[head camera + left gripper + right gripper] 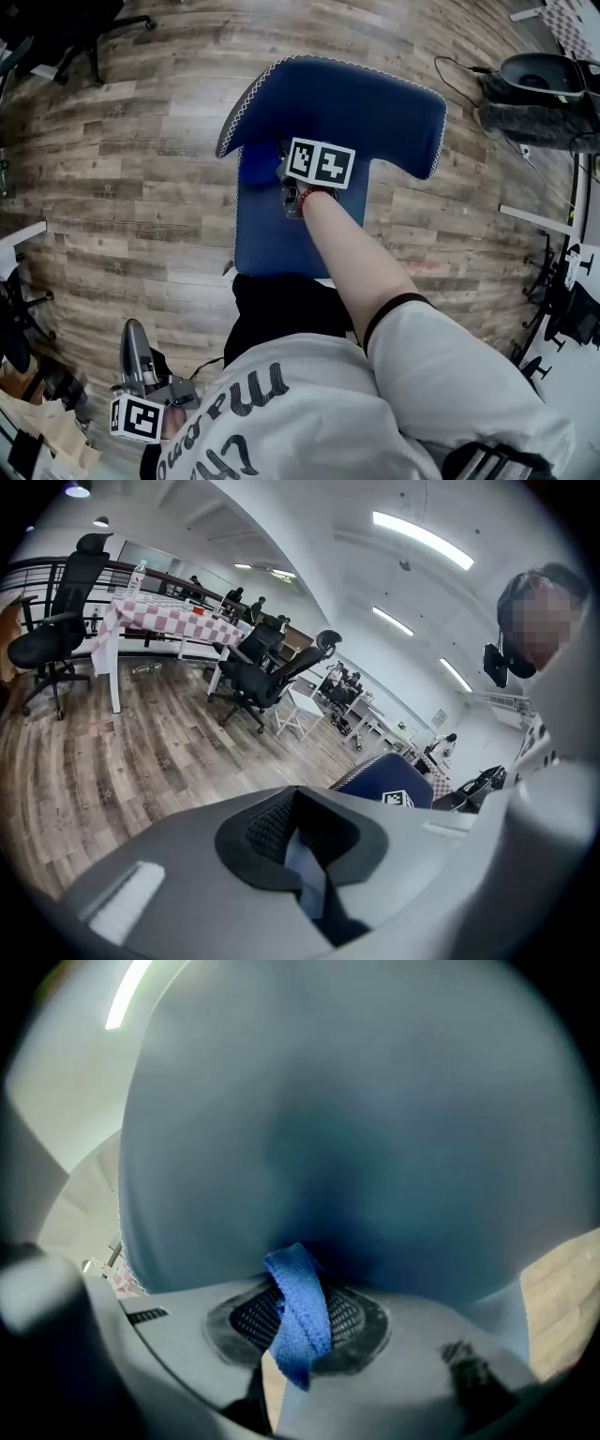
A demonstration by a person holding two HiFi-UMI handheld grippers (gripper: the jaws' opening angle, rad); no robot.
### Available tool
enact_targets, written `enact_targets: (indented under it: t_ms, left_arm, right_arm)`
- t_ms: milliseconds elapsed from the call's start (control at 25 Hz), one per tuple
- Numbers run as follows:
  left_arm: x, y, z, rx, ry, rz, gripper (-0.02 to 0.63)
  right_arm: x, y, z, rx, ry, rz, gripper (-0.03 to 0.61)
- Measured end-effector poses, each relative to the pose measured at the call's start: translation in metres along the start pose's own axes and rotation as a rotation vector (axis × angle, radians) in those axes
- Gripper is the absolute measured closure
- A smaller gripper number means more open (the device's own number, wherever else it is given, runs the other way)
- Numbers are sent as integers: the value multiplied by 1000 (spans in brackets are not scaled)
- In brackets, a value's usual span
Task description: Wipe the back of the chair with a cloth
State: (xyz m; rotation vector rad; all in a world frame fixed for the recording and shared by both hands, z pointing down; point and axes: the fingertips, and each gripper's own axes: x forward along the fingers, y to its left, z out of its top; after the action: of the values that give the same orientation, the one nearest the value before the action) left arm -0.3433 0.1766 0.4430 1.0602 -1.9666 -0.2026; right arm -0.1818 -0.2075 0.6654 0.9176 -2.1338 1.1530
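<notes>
As cloth [298, 1312] meets chair [347, 103] back:
Only its own view shows the right gripper [295, 1333] with jaws clamping the cloth; the left gripper [305, 855] has jaws closed, empty; open floor [141, 187] rings the chair.

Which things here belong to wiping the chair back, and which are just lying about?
In use: blue chair back, blue cloth, right gripper.
Just about: idle left gripper, black office chairs, checkered table.

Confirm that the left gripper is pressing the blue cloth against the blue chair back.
Not right. It is the right gripper, not the left, that is pressing the blue cloth against the blue chair back, as the right gripper view shows. The left gripper hangs low, away from the chair.
</notes>
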Motion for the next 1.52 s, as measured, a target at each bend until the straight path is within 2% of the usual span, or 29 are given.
enact_targets:
  t_ms: [320, 520, 720, 1160, 1520]
  left_arm:
    - [29, -23, -7, 48, 73, -45, 609]
    - [47, -43, -5, 82, 98, -91, 609]
    - [57, -59, -9, 107, 118, -126, 609]
    - [67, -78, -11, 148, 135, -191, 609]
    - [73, -101, -14, 155, 131, -274, 609]
  right_arm:
    - [-24, -72, 6, 60, -23, -95, 505]
    - [-52, -120, 12, 87, -63, -202, 505]
    - [-79, -156, 15, 134, -100, -254, 505]
    - [-131, -206, 16, 227, -185, -357, 505]
    - [-182, -218, 18, 258, -253, -406, 505]
